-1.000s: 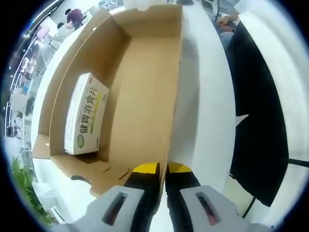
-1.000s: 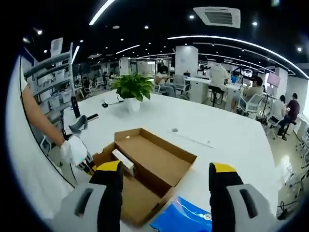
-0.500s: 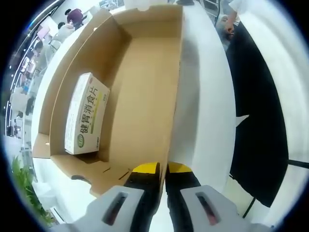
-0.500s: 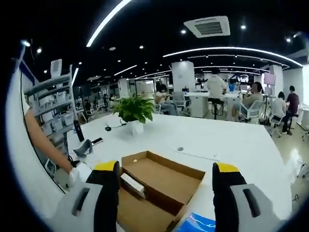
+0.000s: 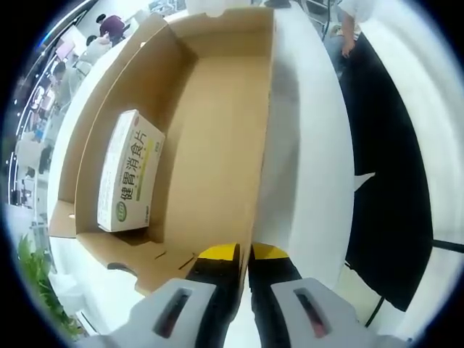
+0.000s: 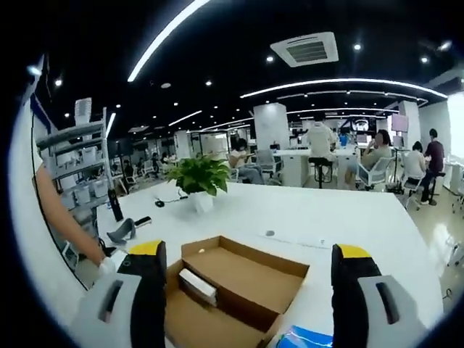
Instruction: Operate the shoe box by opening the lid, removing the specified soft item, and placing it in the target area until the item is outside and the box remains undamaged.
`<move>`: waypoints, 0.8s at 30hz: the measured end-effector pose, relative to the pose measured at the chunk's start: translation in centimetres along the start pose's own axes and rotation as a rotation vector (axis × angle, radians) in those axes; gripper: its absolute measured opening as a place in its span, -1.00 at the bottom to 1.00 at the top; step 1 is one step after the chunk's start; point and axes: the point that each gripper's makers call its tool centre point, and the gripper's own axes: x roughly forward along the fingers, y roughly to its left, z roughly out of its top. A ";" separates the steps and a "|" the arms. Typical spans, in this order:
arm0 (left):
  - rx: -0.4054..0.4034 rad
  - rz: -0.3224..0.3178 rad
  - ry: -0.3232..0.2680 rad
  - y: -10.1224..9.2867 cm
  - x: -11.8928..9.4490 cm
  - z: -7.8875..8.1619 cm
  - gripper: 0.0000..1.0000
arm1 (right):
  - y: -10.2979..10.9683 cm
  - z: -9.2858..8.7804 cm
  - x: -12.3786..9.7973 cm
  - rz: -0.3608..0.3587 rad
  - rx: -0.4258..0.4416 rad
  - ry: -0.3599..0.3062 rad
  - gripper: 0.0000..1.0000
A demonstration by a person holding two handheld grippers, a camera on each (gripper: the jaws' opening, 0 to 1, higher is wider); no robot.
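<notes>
In the left gripper view, the left gripper (image 5: 244,255) is clamped on the near wall of the open shoe box (image 5: 217,138), its jaws pressed together over the cardboard edge. The shoe box rests on the white counter (image 5: 304,167). A small white carton (image 5: 129,171) with green print lies flat inside, against the box's left wall. In the right gripper view, the right gripper (image 6: 246,254) hangs above the counter with its jaws spread wide, holding nothing. A blue packet (image 6: 308,338) lies just beside the shoe box. A potted plant (image 6: 198,178) stands farther back on the counter.
</notes>
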 end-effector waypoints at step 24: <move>-0.002 -0.001 -0.002 0.0 0.0 0.0 -0.91 | 4.0 -1.8 1.6 0.082 0.364 -0.012 1.00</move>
